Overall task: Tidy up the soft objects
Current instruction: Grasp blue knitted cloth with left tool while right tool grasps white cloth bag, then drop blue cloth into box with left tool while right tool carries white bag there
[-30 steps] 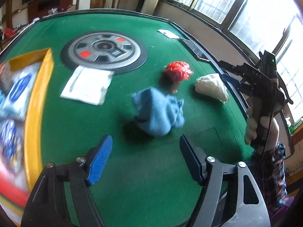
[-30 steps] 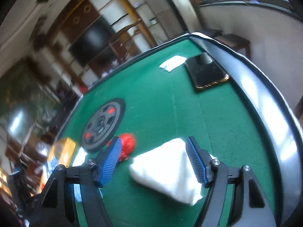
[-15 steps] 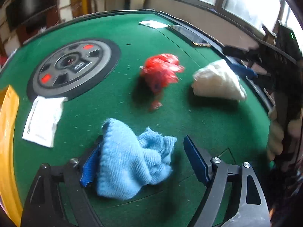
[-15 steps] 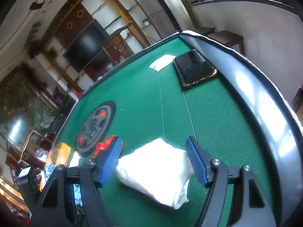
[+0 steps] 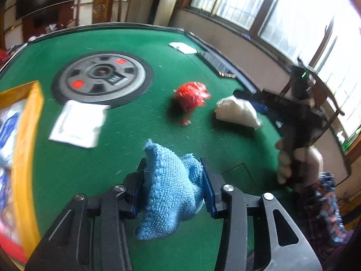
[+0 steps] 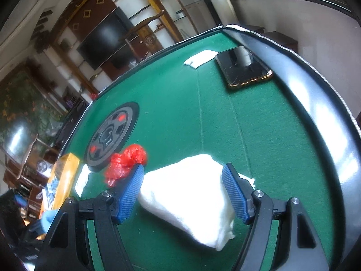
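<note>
Green felt table (image 5: 94,162): left claw (image 5: 172,188) pinches blue towel (image 5: 169,194).

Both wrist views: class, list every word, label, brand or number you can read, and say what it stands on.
None can be read.
Grey disc: a small dark label near its hub, too blurred.
Yellow-edged box: blue print, motion-blurred.
White packet: faint marks, unreadable.
Phone: screen dark, no text.

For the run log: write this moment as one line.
left gripper: shut on blue towel | right gripper: open, straddling white cloth | red plastic bag: on green table, untouched
</note>
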Tool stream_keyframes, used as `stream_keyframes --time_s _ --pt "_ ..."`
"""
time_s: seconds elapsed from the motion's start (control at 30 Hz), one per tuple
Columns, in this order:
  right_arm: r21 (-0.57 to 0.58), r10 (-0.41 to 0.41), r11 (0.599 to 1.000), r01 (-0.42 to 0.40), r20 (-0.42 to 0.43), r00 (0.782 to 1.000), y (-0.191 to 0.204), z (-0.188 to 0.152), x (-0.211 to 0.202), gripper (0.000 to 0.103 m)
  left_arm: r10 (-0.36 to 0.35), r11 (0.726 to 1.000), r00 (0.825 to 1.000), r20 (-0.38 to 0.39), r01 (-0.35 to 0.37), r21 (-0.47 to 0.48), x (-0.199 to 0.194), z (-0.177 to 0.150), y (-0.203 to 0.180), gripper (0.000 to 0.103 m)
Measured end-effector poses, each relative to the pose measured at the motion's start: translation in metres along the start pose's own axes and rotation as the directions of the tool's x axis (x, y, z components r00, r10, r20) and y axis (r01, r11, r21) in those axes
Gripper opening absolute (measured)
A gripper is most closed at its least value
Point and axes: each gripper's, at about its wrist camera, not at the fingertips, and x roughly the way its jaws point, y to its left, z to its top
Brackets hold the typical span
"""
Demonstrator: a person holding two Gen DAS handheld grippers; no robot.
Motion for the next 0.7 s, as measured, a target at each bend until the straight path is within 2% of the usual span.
stream_keyframes --time_s 0.13,0.23,0.3,0.37,0.43,0.47,0.53,0.6,0.7 --pt "-0.075 0.001 0.997 -0.003 -0.028 1.0 0.017 -0.008 0.005 0.067 0.022 0.998 0.998 0.065 -0.019 -0.052 -0.041 -0.007 0.027 0.041" --pt "-0.13 -0.04 0.991 0.032 -0.058 0.998 0.032 -0.02 0.01 0.067 0.089 0.99 0.99 0.108 -0.076 -0.117 -0.074 -0.015 0.061 0.041" --pt "-0.179 -0.095 0.98 0.081 -0.066 0.993 0.043 -0.029 0.012 0.067 0.15 0.976 0.98 0.131 -0.126 -0.179 -0.098 -0.022 0.089 0.041" --pt "-0.215 -0.14 0.969 0.123 -0.065 0.988 0.051 -0.035 0.011 0.066 0.223 0.952 0.964 0.145 -0.184 -0.244 -0.121 -0.031 0.117 0.041" --pt "-0.217 -0.174 0.963 0.157 -0.061 0.983 0.053 -0.039 0.008 0.052 0.286 0.923 0.947 0.148 -0.23 -0.307 -0.14 -0.042 0.144 0.041" --pt "-0.213 -0.176 0.964 0.159 -0.064 0.982 0.054 -0.04 0.006 0.043 0.317 0.904 0.937 0.149 -0.252 -0.344 -0.15 -0.05 0.158 0.041" --pt "-0.194 -0.16 0.97 0.145 -0.063 0.985 0.053 -0.039 -0.001 0.034 0.36 0.873 0.922 0.144 -0.278 -0.401 -0.161 -0.063 0.181 0.041" --pt "-0.173 -0.131 0.978 0.119 -0.057 0.99 0.055 -0.038 -0.01 0.031 0.4 0.837 0.908 0.123 -0.308 -0.452 -0.167 -0.074 0.202 0.041" --pt "-0.185 -0.113 0.977 0.107 -0.025 0.993 0.07 -0.037 -0.027 0.03 0.434 0.807 0.896 0.088 -0.344 -0.481 -0.167 -0.085 0.216 0.041"
